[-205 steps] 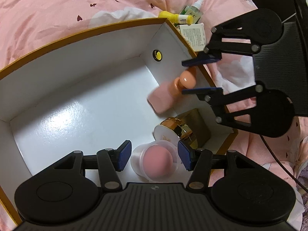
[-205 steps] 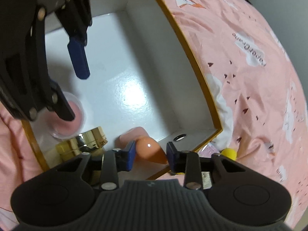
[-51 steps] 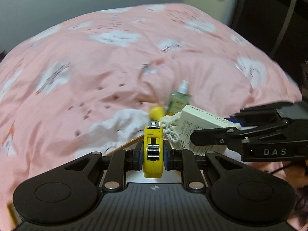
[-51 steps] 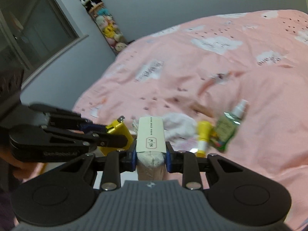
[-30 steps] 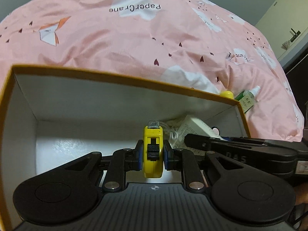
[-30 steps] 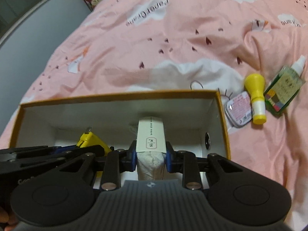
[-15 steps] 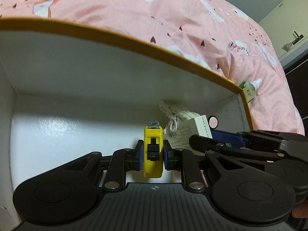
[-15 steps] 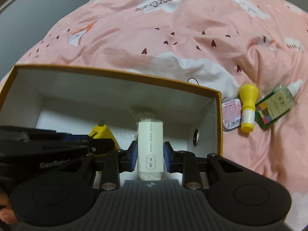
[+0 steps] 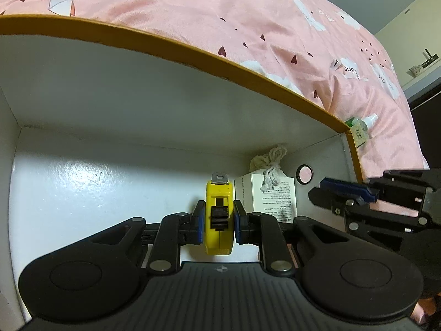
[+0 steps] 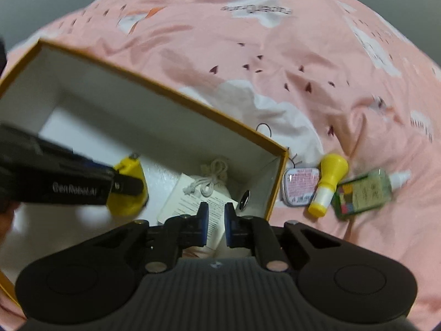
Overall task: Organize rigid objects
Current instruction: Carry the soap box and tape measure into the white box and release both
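Note:
My left gripper is shut on a yellow tape measure and holds it upright just above the white floor of the orange-rimmed box. Right beside it lies a white packet with a knotted cord, against the far right corner. In the right wrist view that packet lies free under my right gripper. That gripper's jaws are closing and are nearly together, with nothing between them. The tape measure shows there in the left gripper. From the left wrist, the right gripper hovers over the box's right wall.
Outside the box's right wall, on the pink bedding, lie a small pink tin, a yellow-capped bottle and a green spray bottle. A round hole pierces the box's right wall. The left part of the box floor is bare.
My right gripper has let go of the white packet, which now lies on the box floor, and its jaws have come together as it rolled. My left gripper still grips the tape measure.

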{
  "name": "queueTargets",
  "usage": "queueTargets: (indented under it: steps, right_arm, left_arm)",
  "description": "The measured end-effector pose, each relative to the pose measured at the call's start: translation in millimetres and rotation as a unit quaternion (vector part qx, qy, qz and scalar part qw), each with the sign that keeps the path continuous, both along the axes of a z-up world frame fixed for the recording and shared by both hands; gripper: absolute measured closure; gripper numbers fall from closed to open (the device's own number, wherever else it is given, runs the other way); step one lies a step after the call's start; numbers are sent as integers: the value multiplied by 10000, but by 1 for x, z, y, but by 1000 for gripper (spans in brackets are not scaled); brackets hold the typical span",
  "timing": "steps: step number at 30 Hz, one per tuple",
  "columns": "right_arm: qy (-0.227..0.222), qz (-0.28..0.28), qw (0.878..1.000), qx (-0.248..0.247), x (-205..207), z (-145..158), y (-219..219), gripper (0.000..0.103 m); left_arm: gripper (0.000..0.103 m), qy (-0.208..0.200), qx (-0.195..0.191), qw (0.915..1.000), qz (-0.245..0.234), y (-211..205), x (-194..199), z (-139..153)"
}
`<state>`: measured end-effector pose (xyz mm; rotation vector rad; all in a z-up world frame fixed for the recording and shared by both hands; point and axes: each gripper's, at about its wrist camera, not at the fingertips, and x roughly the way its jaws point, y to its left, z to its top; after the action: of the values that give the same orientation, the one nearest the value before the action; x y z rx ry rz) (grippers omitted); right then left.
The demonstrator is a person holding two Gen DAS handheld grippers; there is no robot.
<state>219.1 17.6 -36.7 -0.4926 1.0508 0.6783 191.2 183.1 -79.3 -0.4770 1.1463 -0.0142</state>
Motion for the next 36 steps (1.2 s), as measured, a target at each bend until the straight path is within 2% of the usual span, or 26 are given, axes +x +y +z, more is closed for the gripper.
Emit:
queueTargets:
  steps: [2,6,9,14,18,22,25,28,33,36]
  right_arm:
    - [-83,87,9999,-61,3,1,2,95]
    - [93,-107,9996,229,12,6,-5,95]
    - [104,-186,9992,351,9,7,-11,95]
    - [152,-256,9982,521,3,8,-22,95]
    - [-12,-323,9975,626,-1,12,-28,93]
    - [-20,-393,9963,766,-3,13,-35,92]
    - [-11,-434,9953,861,-5,12,-41,93]
    - [4,-473,9943,956,-8,12,-45,94]
    - [-57,-490,9933,1041,-12,15,-49,94]
    - [-75,-528,9924,1112,-13,17,-52,94]
  left_arm:
    - [81,-1,-74,10000,4,-1,2,1]
    - [81,72,-62,9999,-46,-5,8,-2]
    - [81,244,-310,9991,-164,-9,10,-9]
    - [81,503,-432,9976,-200,-9,6,-12]
    - [81,690,-661,9949,-322,-11,-1,-12]
    - [81,841,-895,9923,-167,-10,-6,-19]
    - [81,910,-931,9915,-46,-9,-7,-24]
    - [77,1069,-778,9912,-115,-10,-4,-24]
    - [60,1164,-148,9924,-357,-18,-3,-16]
    - [59,1098,80,9928,-474,-18,-7,-9]
